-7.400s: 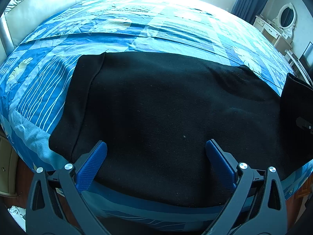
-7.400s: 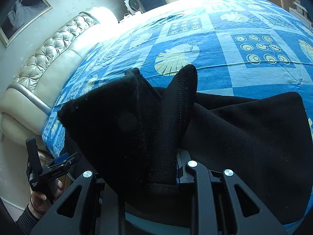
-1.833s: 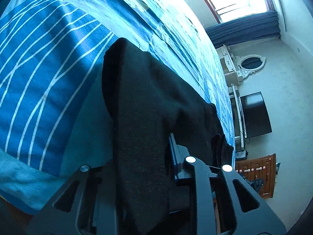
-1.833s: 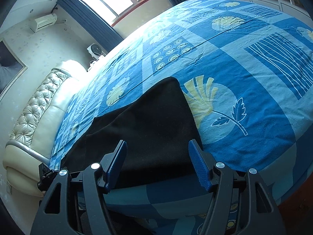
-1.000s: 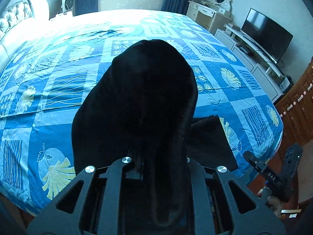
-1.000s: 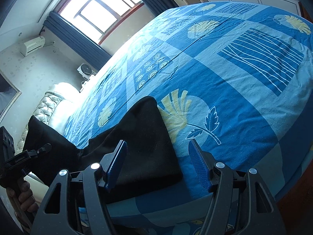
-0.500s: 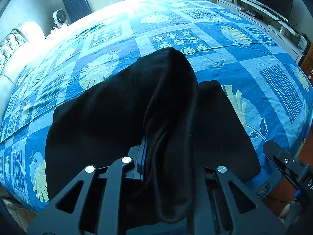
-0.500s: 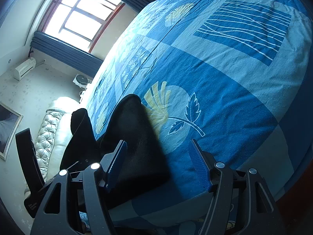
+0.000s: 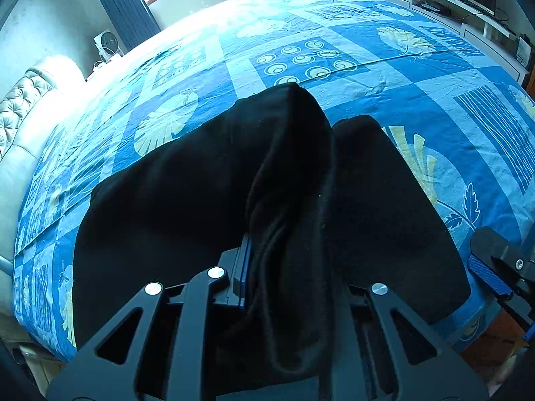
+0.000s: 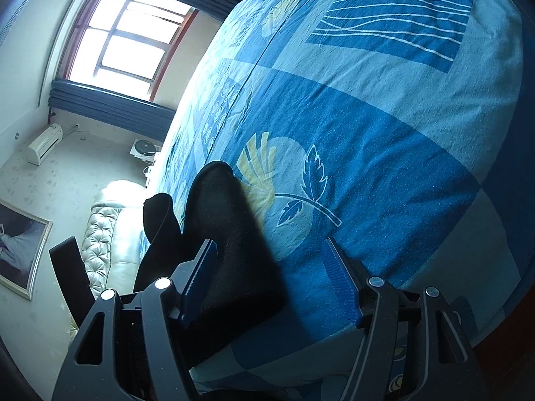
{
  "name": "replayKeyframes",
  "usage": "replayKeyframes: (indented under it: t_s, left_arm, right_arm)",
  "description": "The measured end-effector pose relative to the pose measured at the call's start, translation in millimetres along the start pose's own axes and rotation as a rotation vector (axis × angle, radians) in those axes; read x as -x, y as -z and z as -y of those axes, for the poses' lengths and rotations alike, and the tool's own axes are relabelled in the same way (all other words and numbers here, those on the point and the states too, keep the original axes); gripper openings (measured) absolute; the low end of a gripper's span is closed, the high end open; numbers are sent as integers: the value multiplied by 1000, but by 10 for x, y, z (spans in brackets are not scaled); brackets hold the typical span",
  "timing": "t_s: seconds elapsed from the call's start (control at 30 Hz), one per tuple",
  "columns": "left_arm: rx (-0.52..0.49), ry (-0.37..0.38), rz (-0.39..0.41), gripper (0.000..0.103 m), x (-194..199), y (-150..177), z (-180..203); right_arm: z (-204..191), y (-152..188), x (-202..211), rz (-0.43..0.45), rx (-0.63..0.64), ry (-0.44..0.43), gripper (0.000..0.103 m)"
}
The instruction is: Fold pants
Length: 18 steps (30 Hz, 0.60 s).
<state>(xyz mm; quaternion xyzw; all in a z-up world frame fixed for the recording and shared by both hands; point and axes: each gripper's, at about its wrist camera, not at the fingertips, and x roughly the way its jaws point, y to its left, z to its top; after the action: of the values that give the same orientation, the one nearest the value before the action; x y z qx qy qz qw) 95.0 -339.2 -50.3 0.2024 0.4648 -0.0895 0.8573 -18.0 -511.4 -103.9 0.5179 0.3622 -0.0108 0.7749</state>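
The black pants (image 9: 174, 207) lie along the near edge of the blue patterned bed (image 9: 301, 43). My left gripper (image 9: 287, 267) is shut on a bunched end of the pants and holds it raised over the flat part. The other end of the pants (image 9: 384, 200) lies flat to the right. My right gripper (image 10: 271, 284) is open and empty at the bed's edge, with its left pad over that flat end (image 10: 234, 234). The right gripper's blue pad also shows in the left wrist view (image 9: 488, 274).
A tufted cream headboard (image 9: 23, 107) stands at the left. A window with dark blue curtains (image 10: 127, 53) is at the far side. A TV stand (image 9: 468, 10) lines the right wall. The bedsheet (image 10: 384, 133) beyond the pants is bare.
My left gripper has carried the held end of the pants lower and nearer to the flat end at the right. My right gripper has tilted and stayed open.
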Motion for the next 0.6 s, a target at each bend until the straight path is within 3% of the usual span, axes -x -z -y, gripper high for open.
replayKeyframes:
  t_s: [0.6]
  left_arm:
    - [-39, -59, 24, 15, -46, 33, 119]
  right_arm:
    - [56, 2, 53, -3, -15, -23, 67]
